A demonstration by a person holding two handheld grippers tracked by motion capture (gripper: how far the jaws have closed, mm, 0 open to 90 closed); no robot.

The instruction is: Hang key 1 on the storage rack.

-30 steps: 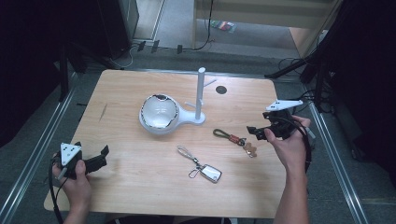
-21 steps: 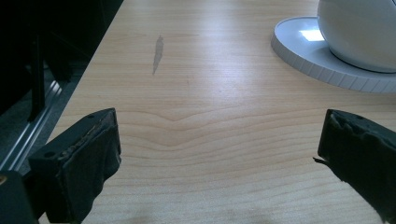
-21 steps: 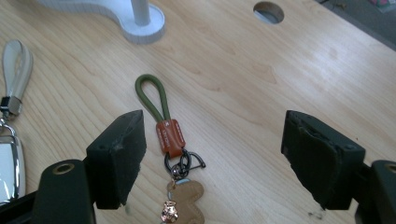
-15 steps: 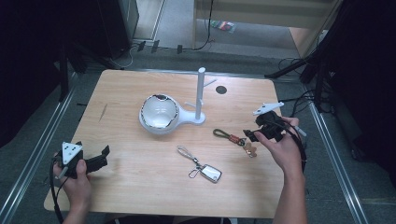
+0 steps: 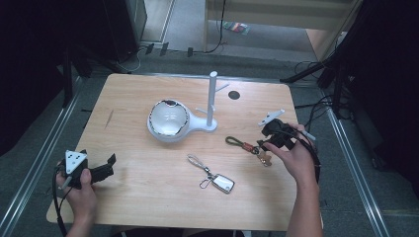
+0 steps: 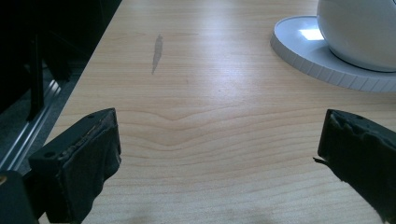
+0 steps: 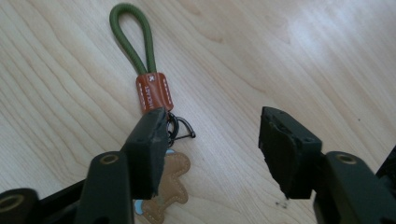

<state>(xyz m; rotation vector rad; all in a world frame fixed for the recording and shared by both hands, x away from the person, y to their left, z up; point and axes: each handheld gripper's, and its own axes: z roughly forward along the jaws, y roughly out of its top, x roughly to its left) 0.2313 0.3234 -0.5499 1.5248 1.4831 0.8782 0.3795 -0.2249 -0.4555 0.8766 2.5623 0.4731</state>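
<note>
A keychain with a green cord loop [image 5: 236,142] [image 7: 133,46], a brown leather band [image 7: 154,92] and a tan leather charm [image 5: 266,158] [image 7: 170,184] lies flat at the table's right. My right gripper [image 5: 263,143] [image 7: 212,140] hangs just over its ring end and is open. Its jaws have just been closing. One jaw stands over the metal ring, and bare wood lies between the two. My left gripper [image 5: 106,167] [image 6: 219,144] rests open at the front left, with nothing between its jaws.
A white bowl [image 5: 169,118] [image 6: 359,32] on a white base with an upright peg post [image 5: 212,96] stands mid-table. A silver key fob [image 5: 223,182] on a beige loop lies in front. A dark hole [image 5: 234,95] marks the tabletop behind the post.
My right gripper has come down and to the left onto the green keychain, and its jaws have narrowed. The left gripper has not moved.
</note>
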